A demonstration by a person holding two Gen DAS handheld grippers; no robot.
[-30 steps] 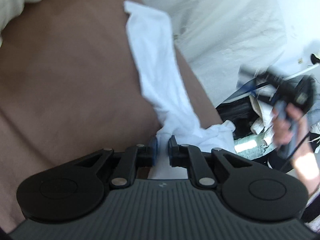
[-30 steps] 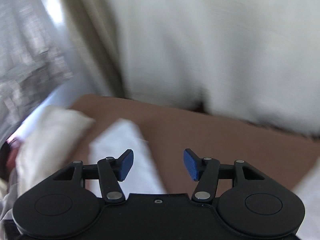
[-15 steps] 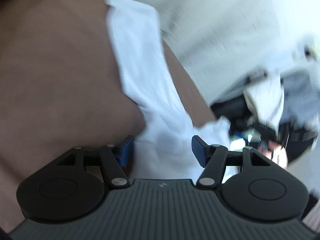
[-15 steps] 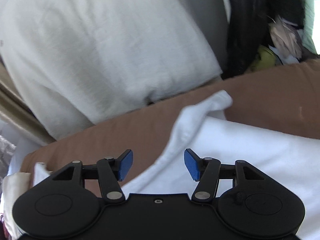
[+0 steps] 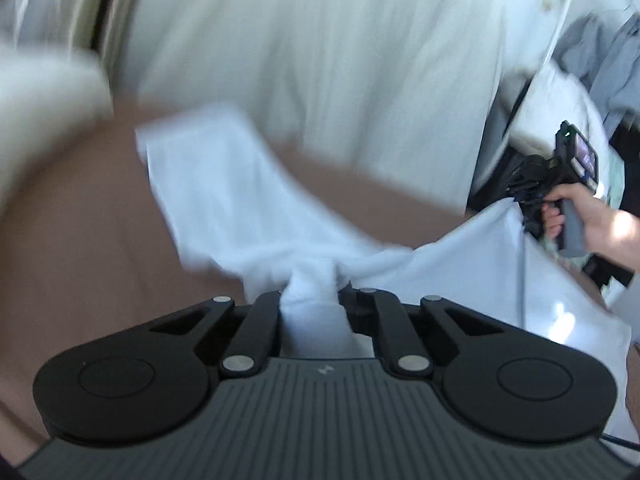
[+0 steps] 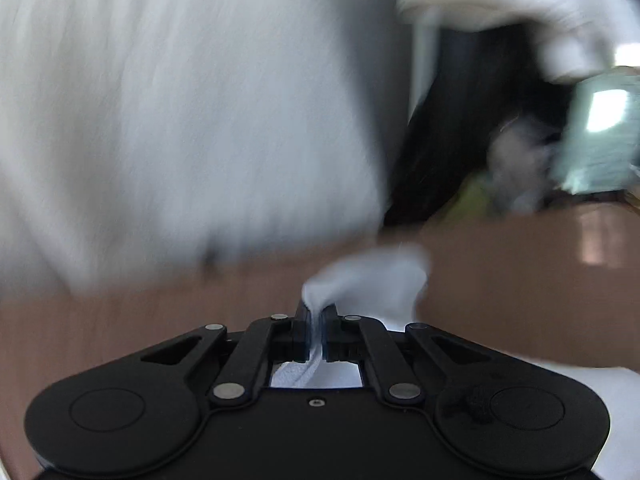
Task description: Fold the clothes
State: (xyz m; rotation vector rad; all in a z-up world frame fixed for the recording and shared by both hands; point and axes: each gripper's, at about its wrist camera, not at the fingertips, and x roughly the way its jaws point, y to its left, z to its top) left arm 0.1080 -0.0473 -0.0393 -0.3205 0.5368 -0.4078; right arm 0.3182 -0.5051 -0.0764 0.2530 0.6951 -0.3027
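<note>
Fabric is bunched between the fingers of both tongs: the left gripper (image 5: 311, 294) pinches a gathered wad of the white garment (image 5: 224, 184), and the right gripper (image 6: 316, 320) is pressed together on a thin edge of it. From the left tongs, the garment's long axis runs forward over the brown bed surface (image 5: 72, 248) toward its far edge. A second span stretches right to the right gripper (image 5: 532, 196), apparently taut, though blur limits certainty.

The left gripper (image 5: 312, 300) has a ribbed dark grey body with a small pale mark at its front edge, two round black discs at the sides, and black linkage arms pinned with silver rivets. The right gripper (image 6: 316, 330) has a smooth black body, the same discs and rivets, one small centre screw, and blue-edged finger pads.
</note>
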